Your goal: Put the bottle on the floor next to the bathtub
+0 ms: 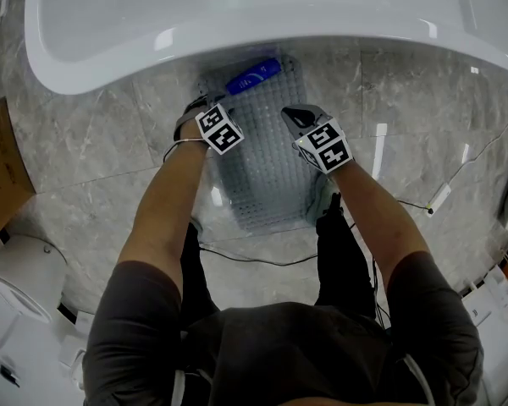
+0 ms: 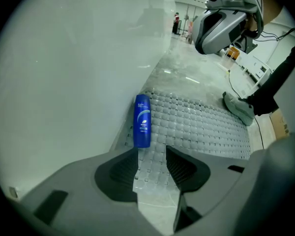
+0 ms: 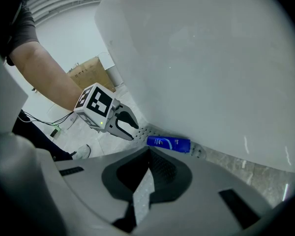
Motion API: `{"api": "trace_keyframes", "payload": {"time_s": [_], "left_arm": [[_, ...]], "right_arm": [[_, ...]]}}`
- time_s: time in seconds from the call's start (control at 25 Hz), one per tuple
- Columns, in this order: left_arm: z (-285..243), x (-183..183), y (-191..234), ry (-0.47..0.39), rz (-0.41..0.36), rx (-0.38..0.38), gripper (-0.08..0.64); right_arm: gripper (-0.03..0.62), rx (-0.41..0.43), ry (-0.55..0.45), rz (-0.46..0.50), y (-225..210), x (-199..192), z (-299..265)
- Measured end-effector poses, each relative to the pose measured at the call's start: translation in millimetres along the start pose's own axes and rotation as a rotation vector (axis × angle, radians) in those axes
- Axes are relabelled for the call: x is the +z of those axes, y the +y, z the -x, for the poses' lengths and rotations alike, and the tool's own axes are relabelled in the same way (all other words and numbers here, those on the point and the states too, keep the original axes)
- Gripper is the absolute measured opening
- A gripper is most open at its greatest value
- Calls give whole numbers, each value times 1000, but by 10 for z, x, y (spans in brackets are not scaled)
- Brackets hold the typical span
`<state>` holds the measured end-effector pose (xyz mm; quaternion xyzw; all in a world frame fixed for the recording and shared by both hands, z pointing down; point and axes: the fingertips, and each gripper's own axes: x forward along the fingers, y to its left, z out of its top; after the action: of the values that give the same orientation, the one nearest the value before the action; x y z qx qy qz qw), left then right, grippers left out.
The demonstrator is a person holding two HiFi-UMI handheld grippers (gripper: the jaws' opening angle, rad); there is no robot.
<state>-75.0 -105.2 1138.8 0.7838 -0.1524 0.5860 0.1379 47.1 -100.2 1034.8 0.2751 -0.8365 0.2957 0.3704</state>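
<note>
One bottle, blue, lying on its side on studded mat, on floor hard by bathtub wall; task looks done.

Risk: round body, nothing holding it. A knock from either gripper when pulled back could roll it along the mat or away from the tub.

Left gripper: jaws spread wide, nothing betw. them; bottle just ahead, not touched.

Right gripper: jaws prob. pressed together at tips (view tight), empty, clear of bottle.
</note>
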Motion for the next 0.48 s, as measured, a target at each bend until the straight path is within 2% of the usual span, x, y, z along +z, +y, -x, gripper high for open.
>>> {"api": "trace_keyframes", "payload": {"time_s": [0.2,0.48], "left_arm": [[283,104,-92,-62,43,-4,172],[1456,318,-363,-208,137,-49,146]], "right_arm": [[-8,-20,10,4,36,22,167],[-8,-53,3,2,404,528,962]]}}
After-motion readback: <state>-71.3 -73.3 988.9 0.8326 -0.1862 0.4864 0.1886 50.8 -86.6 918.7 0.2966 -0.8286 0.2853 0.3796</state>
